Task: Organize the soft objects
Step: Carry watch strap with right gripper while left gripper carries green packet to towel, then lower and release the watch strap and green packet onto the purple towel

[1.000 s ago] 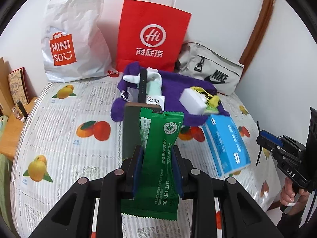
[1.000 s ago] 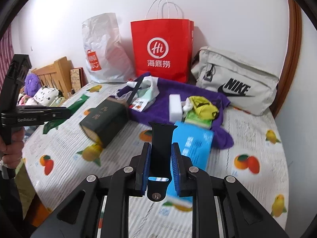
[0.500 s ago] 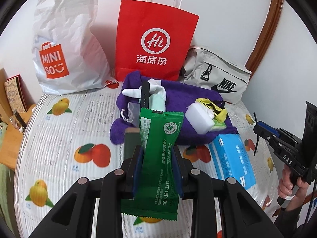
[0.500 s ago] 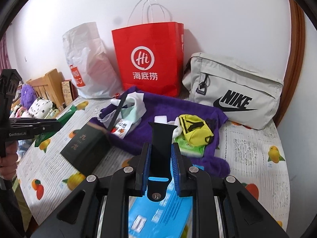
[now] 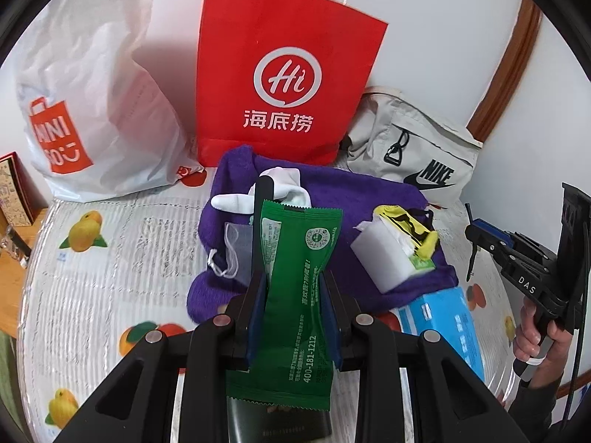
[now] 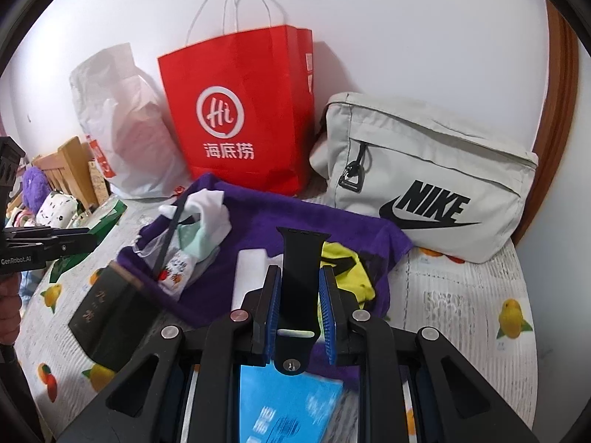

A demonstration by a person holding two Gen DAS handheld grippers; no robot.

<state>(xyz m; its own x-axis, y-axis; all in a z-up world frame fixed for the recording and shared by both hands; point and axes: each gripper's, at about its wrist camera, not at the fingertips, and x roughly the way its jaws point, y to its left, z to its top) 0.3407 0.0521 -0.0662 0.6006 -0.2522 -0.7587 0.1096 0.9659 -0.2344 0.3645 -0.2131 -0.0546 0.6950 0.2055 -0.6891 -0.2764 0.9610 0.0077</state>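
the left gripper (image 5: 293,317) is clamped on a green snack packet (image 5: 299,277), held upright above the bed (image 5: 122,243). the right gripper (image 6: 297,313) is clamped on a black watch strap (image 6: 300,262), also upright. a purple towel (image 6: 347,221) lies toward the bed's far edge, carrying white socks (image 5: 284,181), a white tissue pack (image 5: 384,258) and a yellow pouch (image 6: 351,269). a blue packet (image 5: 443,317) lies at the towel's near right corner. along the far edge stand a white plastic bag (image 5: 96,110), a red paper bag (image 5: 284,92) and a grey nike bag (image 6: 436,177).
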